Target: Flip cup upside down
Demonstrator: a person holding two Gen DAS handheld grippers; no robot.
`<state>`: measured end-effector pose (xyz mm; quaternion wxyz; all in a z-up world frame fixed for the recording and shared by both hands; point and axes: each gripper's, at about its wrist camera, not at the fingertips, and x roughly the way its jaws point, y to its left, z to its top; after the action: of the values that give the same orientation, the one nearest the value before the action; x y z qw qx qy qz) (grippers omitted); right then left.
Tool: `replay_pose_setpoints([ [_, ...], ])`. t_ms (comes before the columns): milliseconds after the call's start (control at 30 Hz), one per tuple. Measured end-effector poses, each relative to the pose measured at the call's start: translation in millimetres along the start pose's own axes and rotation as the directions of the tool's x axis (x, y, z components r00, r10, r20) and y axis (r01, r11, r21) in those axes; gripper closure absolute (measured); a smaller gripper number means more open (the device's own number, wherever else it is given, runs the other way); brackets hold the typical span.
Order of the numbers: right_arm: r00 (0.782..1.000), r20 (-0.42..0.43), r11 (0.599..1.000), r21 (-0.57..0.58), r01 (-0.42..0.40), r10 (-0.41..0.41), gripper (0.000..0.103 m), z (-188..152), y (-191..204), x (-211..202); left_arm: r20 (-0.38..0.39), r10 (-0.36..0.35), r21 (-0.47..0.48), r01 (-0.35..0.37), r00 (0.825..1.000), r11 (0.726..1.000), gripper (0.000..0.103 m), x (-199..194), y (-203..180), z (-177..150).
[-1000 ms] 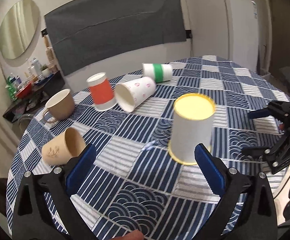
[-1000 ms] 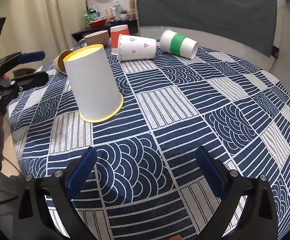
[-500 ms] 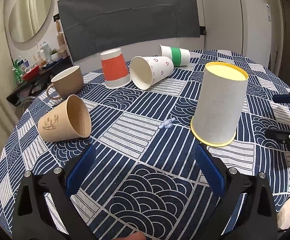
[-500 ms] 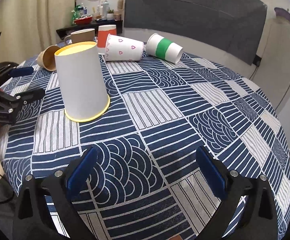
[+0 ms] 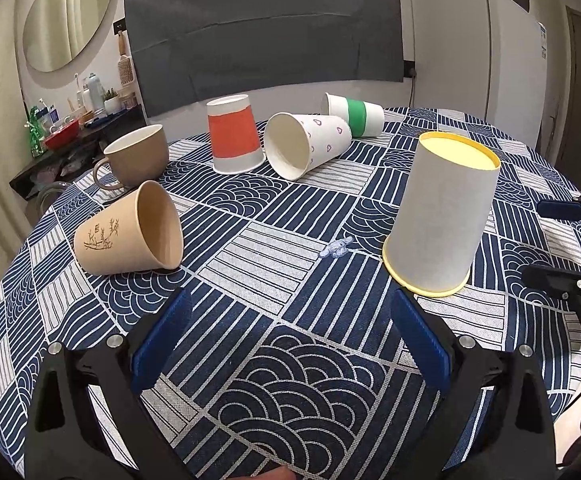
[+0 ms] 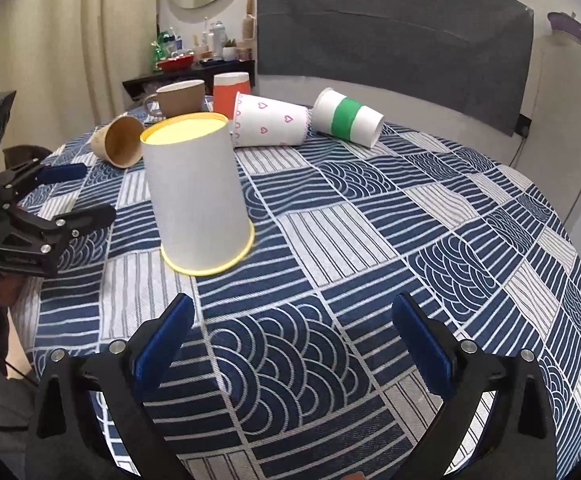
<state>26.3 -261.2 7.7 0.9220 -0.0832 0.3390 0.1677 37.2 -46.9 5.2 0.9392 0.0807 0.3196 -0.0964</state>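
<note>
A round worktop (image 5: 250,360) under a navy-and-white patterned cloth filled a small room with a grey fabric panel (image 5: 262,28) on the wall behind. The white paper cup with the yellow rim (image 5: 442,216) stood mouth-down near my edge of the worktop, its pale yellow base facing up, touching neither claw. I judged the flip done and the step in hand a pull-back. My left claw (image 5: 290,340) was spread wide and empty, just short of the cup. My right claw (image 6: 290,340) was likewise spread wide and holding nothing. If another cup was wanted, the tan paper cup lying on its side (image 5: 130,236) looked nearest; it would need a light grip across its wall.
</note>
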Motion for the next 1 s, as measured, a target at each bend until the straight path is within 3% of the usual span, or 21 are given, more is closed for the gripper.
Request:
replay_pose_setpoints([
  [267,0.999,0.041,1.000,0.022,0.000,-0.001,0.008,7.2,10.9,2.5,-0.007,-0.021,-0.030,0.021,1.000,0.999,0.006,0.7,5.8,-0.3],
  [500,1.000,0.010,0.996,0.086,-0.008,0.007,0.008,7.0,0.9,7.9,0.007,-0.018,-0.027,0.019,1.000,0.999,0.006,-1.5,5.8,-0.8],
  [1000,1.000,0.027,0.999,0.043,0.006,-0.007,0.008,5.2,7.9,4.5,0.002,-0.036,-0.012,0.036,0.999,0.999,0.006,-2.1,3.6,-2.2],
])
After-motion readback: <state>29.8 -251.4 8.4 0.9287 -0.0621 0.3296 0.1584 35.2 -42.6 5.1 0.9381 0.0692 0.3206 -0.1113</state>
